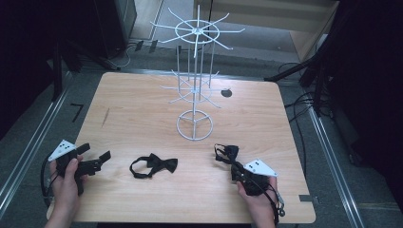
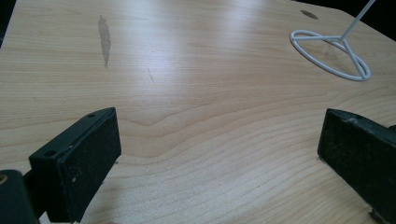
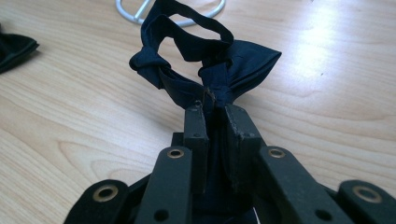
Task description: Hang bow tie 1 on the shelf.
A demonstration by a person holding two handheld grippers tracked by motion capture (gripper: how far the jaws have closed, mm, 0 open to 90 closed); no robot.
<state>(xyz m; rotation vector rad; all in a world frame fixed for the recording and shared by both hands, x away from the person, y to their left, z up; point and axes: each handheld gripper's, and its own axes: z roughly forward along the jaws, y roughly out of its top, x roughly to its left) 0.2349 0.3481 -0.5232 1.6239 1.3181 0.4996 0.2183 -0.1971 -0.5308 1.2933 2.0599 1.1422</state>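
A dark navy bow tie (image 1: 227,153) lies at the table's front right, and my right gripper (image 1: 234,165) is shut on its middle knot. In the right gripper view the jaws pinch the knot, with my right gripper (image 3: 215,113) pointing at the bow tie (image 3: 245,60), whose neck strap loops up behind it. A second black bow tie (image 1: 154,165) lies flat at the front centre, apart from both grippers. My left gripper (image 1: 95,152) rests at the front left, open, with nothing but bare wood between the jaws of my left gripper (image 2: 219,144).
A tall white wire display rack (image 1: 194,125) with spoked tiers stands on its ring base at the middle of the wooden table (image 1: 142,109). Its ring base (image 2: 331,53) lies ahead of the left gripper. A dark round hole (image 1: 226,93) marks the tabletop behind the rack.
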